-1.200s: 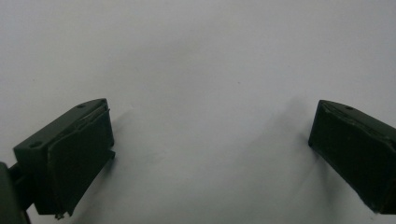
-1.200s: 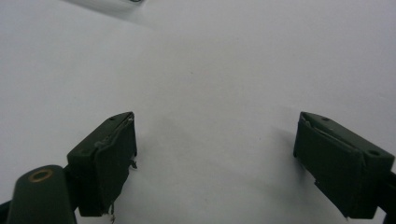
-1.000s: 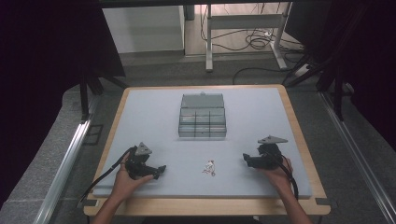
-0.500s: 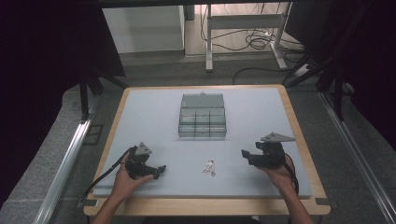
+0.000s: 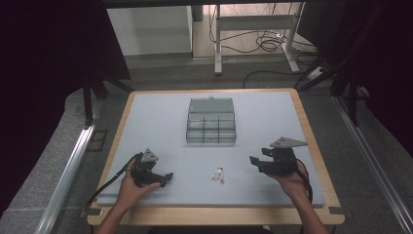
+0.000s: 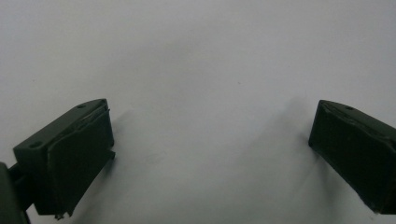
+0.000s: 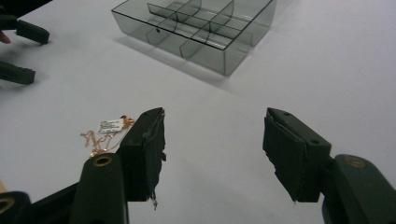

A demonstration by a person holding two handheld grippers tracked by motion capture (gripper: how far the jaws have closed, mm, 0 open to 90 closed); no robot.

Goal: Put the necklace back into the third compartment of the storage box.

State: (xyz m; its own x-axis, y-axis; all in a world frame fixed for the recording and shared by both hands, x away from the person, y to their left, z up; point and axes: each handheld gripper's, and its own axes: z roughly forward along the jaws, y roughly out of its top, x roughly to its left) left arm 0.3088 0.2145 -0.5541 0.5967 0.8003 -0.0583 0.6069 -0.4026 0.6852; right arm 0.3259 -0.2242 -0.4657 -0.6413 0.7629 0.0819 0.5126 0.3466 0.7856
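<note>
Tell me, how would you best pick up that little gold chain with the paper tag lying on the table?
Probably by the bunched chain itself, not the flat tag, which lies flush on the table. The chain sits in a loose low heap, so jaws coming from above could close across the clump. The right gripper is nearest, open, with the chain just beside its left jaw.

Rose-gold necklace, smoky-grey box

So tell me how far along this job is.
Nothing looks done: the necklace lies on the table, and no compartment of the box visibly holds anything. In hand: nothing; the right gripper is open near the necklace, the left gripper open over bare table. Left: pick and place.
</note>
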